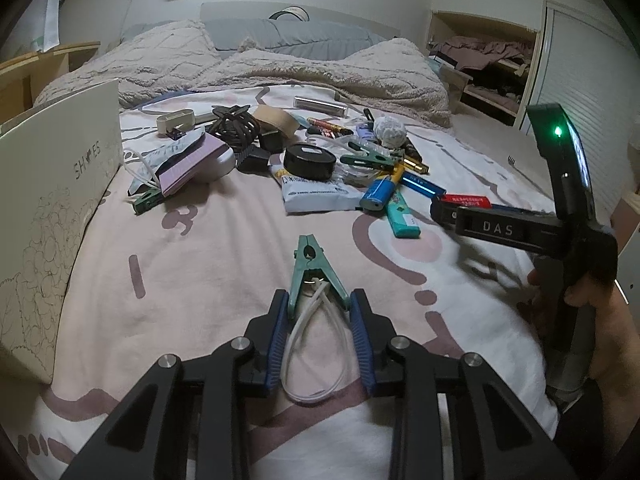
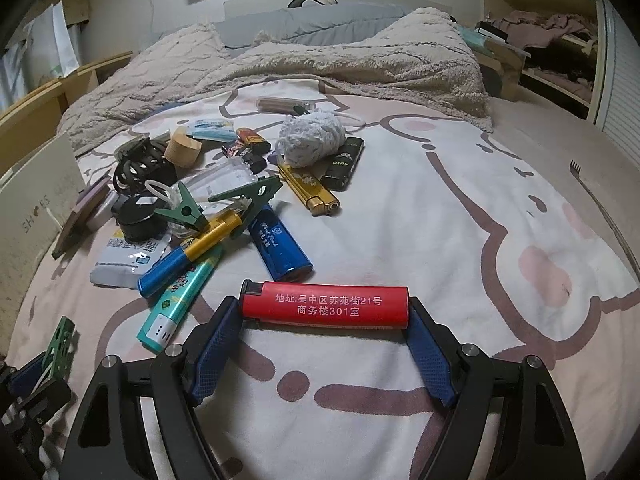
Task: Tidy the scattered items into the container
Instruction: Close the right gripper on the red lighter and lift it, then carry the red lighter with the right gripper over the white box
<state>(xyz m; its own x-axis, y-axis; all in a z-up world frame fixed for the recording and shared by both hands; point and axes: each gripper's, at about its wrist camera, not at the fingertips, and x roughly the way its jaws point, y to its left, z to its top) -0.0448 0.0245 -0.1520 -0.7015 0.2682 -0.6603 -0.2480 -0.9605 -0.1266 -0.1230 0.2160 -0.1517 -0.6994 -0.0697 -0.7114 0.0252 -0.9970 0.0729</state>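
Between right hand-held gripper [image 2: 324, 320] pads, red lighter [image 2: 324, 306] reading "301"; left hand-held gripper [image 1: 320, 312] pinching green clip [image 1: 310, 276].

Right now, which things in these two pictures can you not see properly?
- Shoe box: left wrist view, cut by the left edge; its inside is hidden.
- Black cables: right wrist view, tangled, count unclear.
- Green clip: right wrist view, mostly hidden by the left gripper.
- Shelf contents: too dark.
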